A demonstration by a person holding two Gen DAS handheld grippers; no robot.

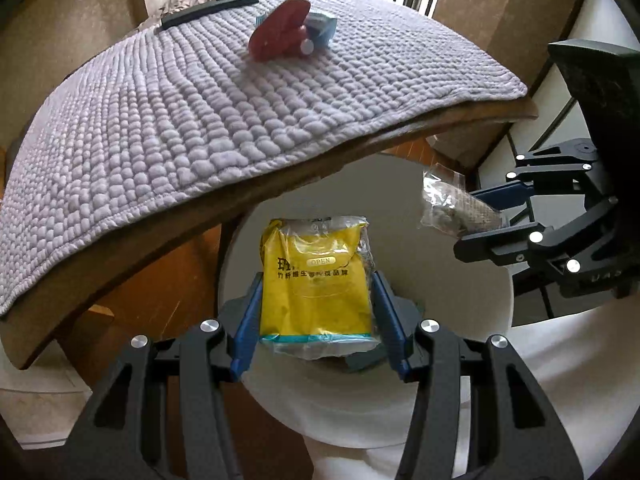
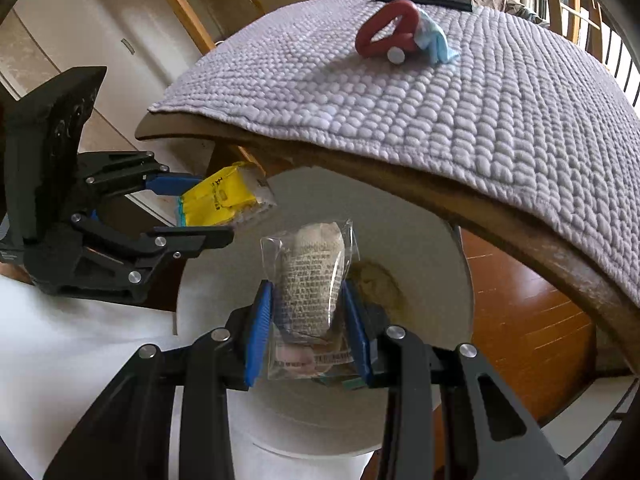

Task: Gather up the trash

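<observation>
Both grippers hang over the mouth of a round white bin point(image 1: 472, 280) that stands on the wooden floor point(image 2: 532, 304) just below the edge of a table. The left gripper point(image 1: 318, 312) has its blue pads clamped on the two sides of a yellow tissue pack point(image 1: 316, 280), a soft plastic packet with a teal band at the near end, printed characters and an oval label reading OPEN; the pack points down toward the bin's opening. From the right wrist view the same pack sticks out of the left gripper's fingers at the left, above the bin's rim. The right gripper point(image 2: 308, 332) is closed tight on a clear plastic wrapper point(image 2: 310, 280) with a pale printed insert and a barcode strip at the near end, and it too is held over the bin; something yellowish lies at the bottom of the bin beyond it, too blurred to name. The table carries a quilted grey mat point(image 1: 192, 120) over its brown wooden top. Up on the mat, well apart from both grippers, rests a red loop-shaped handle point(image 2: 390, 32) with a small white round knob, touching a crumpled light blue piece point(image 2: 434, 42) just beside it, and a long flat black bar point(image 2: 424, 0) lies at the mat's far edge.
</observation>
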